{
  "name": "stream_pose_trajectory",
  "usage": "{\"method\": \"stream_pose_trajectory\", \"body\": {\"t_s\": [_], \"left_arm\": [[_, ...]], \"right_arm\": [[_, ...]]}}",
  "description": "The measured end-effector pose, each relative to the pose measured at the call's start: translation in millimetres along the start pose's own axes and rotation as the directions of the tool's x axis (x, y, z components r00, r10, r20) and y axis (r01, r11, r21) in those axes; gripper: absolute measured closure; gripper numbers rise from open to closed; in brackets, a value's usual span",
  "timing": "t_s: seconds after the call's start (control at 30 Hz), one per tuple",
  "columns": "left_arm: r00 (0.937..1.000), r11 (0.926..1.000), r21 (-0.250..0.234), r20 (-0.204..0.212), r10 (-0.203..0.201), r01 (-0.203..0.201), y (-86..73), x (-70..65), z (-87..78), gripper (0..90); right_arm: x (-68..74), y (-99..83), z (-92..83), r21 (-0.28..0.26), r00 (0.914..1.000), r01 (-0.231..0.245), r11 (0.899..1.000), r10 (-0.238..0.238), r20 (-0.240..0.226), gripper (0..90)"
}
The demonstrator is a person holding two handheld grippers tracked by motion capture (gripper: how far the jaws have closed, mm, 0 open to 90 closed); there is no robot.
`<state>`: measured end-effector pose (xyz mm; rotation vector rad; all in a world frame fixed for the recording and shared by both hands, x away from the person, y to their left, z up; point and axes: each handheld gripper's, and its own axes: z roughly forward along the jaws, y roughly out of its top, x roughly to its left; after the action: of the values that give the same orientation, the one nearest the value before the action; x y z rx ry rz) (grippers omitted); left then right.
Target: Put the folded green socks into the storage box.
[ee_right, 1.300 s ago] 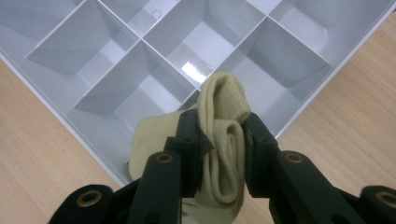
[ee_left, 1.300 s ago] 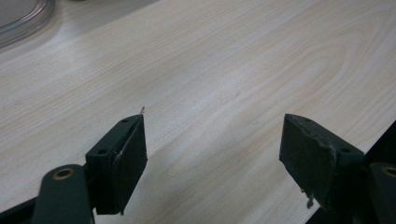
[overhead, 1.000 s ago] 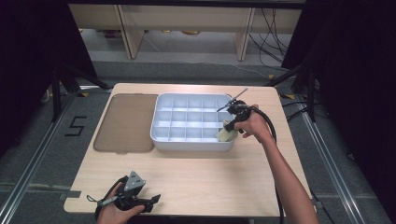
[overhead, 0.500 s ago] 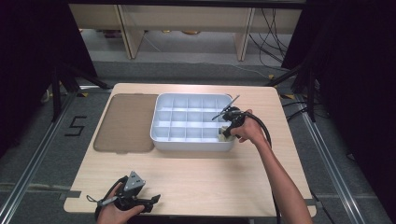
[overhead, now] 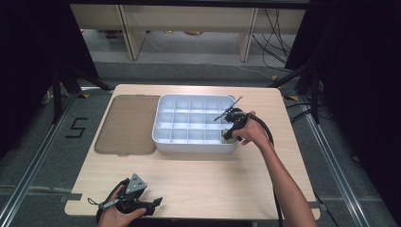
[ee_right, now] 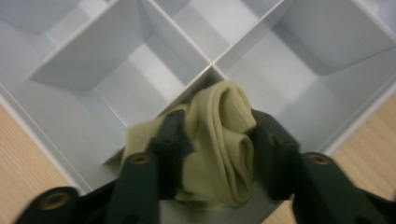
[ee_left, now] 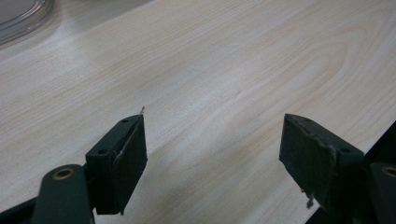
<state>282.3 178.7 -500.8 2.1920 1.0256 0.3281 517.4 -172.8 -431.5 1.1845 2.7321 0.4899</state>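
Your right gripper (ee_right: 212, 154) has one rolled yellow-green sock (ee_right: 219, 140) between its jaws, which have just been opening but still touch the sock, in the near right corner compartment of the single white divided tray (overhead: 163, 137). Your left gripper (ee_left: 212, 158) rests wide apart, empty, over the wooden table (overhead: 208, 184); one brown lid (overhead: 127, 123) lies beside the tray.

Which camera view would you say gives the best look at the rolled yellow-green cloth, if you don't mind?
The right gripper view: the rolled yellow-green cloth sits close up between the right gripper's jaws, which have just been opening, over a corner compartment of the white tray. The high view shows a small pale patch. The left gripper view shows bare table.
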Motion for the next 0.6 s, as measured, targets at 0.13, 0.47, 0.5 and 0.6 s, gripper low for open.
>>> {"method": "stream_pose_trajectory", "body": {"t_s": [0.13, 0.47, 0.5, 0.6], "left_arm": [[1.0000, 1.0000, 0.002, -0.002, 0.009, -0.009, -0.1, -0.1, 0.5, 22.5], [1.0000, 1.0000, -0.001, 0.006, -0.005, 0.005, -0.3, -1.9, 1.1, 22.5], [0.9999, 0.9999, -0.002, 0.005, -0.010, 0.010, -0.4, -2.0, 1.3, 22.5], [0.9999, 0.9999, -0.005, 0.009, -0.014, 0.014, -0.7, -1.8, 1.4, 22.6]], "right_arm": [[-4.6, 0.8, -17.6, -0.094, 0.9997, -0.004, 0.996, 0.002, -0.025, 59.2], [-4.2, 2.5, -21.4, -0.086, 0.9994, 0.033, 0.996, -0.033, 0.011, 81.1], [-4.5, 2.8, -17.6, -0.074, 0.9991, 0.039, 0.997, -0.037, 0.020, 82.0], [-0.5, 2.4, -9.3, -0.022, 0.9993, 0.021, 1.000, -0.020, 0.030, 84.0]]}}
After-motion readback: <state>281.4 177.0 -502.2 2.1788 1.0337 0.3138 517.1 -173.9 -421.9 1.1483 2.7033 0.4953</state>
